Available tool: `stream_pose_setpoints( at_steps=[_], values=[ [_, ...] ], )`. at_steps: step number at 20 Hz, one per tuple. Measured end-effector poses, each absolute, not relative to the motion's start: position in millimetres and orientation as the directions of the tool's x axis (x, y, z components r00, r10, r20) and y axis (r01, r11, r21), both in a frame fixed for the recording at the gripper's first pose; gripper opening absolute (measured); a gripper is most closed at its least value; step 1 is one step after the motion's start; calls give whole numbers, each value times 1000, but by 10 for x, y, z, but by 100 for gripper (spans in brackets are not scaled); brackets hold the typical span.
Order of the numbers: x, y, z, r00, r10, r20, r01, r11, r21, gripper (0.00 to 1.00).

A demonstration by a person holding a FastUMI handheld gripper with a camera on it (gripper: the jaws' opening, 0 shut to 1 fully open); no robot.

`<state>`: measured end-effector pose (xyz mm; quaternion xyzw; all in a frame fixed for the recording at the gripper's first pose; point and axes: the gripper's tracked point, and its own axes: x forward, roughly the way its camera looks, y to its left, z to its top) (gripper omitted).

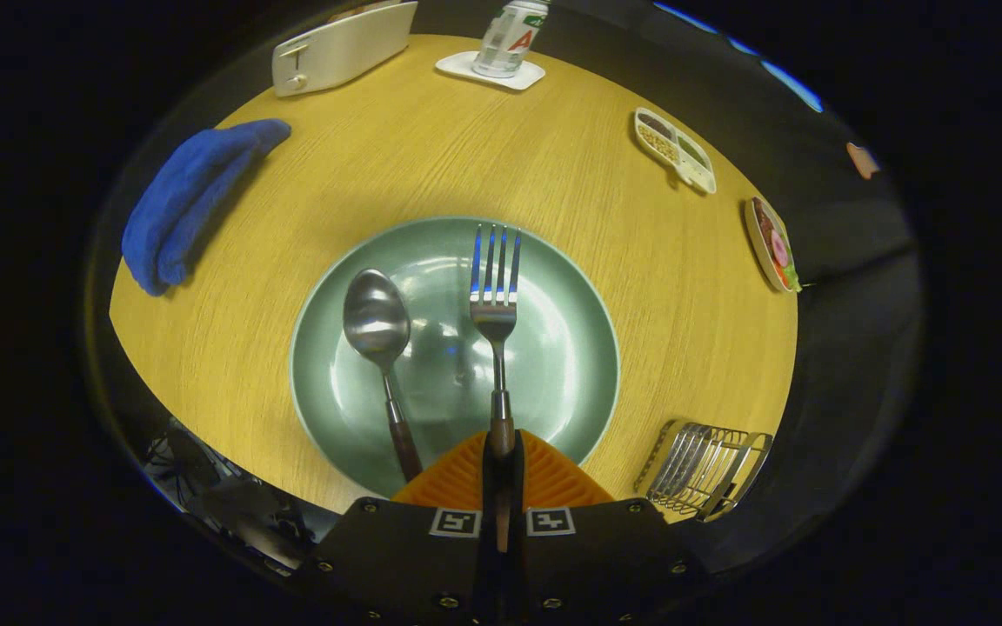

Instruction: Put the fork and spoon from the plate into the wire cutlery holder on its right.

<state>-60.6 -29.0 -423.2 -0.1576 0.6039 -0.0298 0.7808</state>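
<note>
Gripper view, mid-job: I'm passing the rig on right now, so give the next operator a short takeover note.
Gripper: shut on the fork by its handle; its tines point ahead over the green plate.
Spoon: lies on the plate beside the fork, untouched.
Wire cutlery holder: on the table to the plate's right; nothing seen in it.
Done: fork gripped.
Left: carry the fork to the holder, then fetch the spoon.

Lighting — you have bright, even overhead light on the table (553,174); broad glare patches on the plate (327,382), glints on fork (494,296) tines. Shadows short and soft. Fisheye bends the edges — centre sharp, rim objects smeared, surroundings dark
</note>
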Motion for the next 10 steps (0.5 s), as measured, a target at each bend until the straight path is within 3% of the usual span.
stream_pose_setpoints(
  at_steps=[10],
  values=[
    [-652, -840, -3569, 297, -334, -895, 109, 943, -316, 5]
  ],
)
